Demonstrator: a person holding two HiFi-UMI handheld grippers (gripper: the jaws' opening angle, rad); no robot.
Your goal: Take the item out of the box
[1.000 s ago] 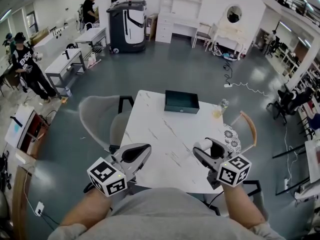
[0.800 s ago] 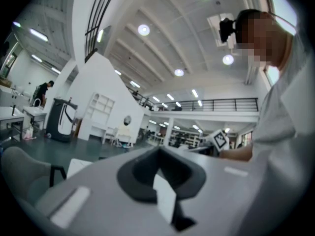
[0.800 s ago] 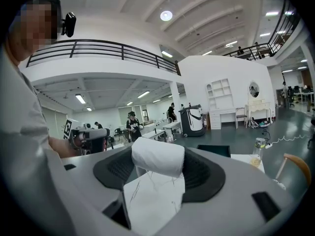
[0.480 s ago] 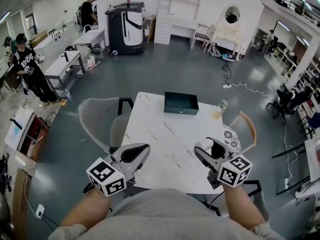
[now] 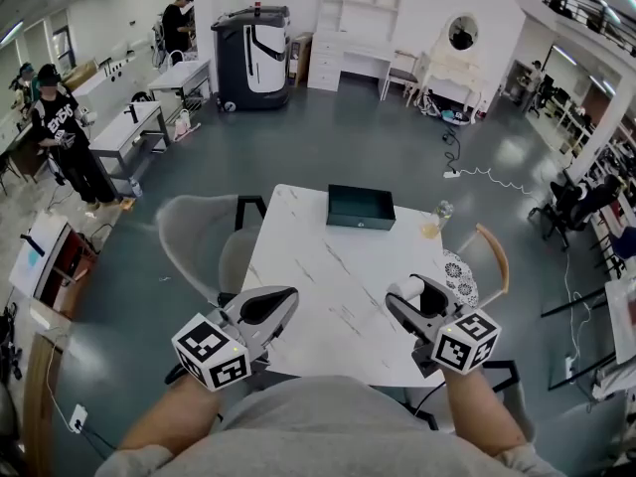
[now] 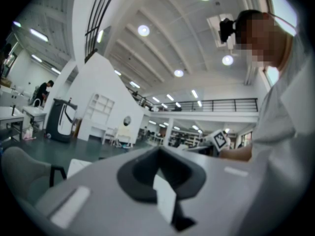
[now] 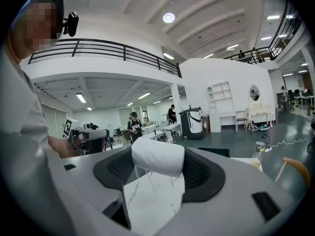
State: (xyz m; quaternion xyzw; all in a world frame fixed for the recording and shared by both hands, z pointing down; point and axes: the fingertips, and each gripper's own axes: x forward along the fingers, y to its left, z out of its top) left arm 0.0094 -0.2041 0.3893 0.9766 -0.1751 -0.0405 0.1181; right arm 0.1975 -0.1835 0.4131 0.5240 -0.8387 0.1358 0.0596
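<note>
Both tongs hang over the near edge of the white marbled counter (image 5: 328, 266), just in front of the person's grey shirt. The right tongs (image 5: 409, 303) are clamped on a white roll (image 5: 404, 290), some soft rolled-up thing. In the right gripper view you can see the roll (image 7: 157, 156) lying crosswise between the dark pads, squeezed from both sides, with the counter showing underneath.

The left tongs (image 5: 285, 304) are pressed together with nothing in them. In the left gripper view the two pads meet at a thin seam (image 6: 158, 154).

The box (image 5: 361, 207) is dark green and open on top. It sits at the far edge of the counter, well apart from both tongs and from the roll, so the item is out of it and up in the air on the right side. It's too dark inside the box for me to make anything out.

There's a glass (image 5: 434, 219) near the far right corner, just beside the box. A grey chair (image 5: 194, 232) stands on the left side and a chair with a wooden back (image 5: 494, 256) on the right.
</note>
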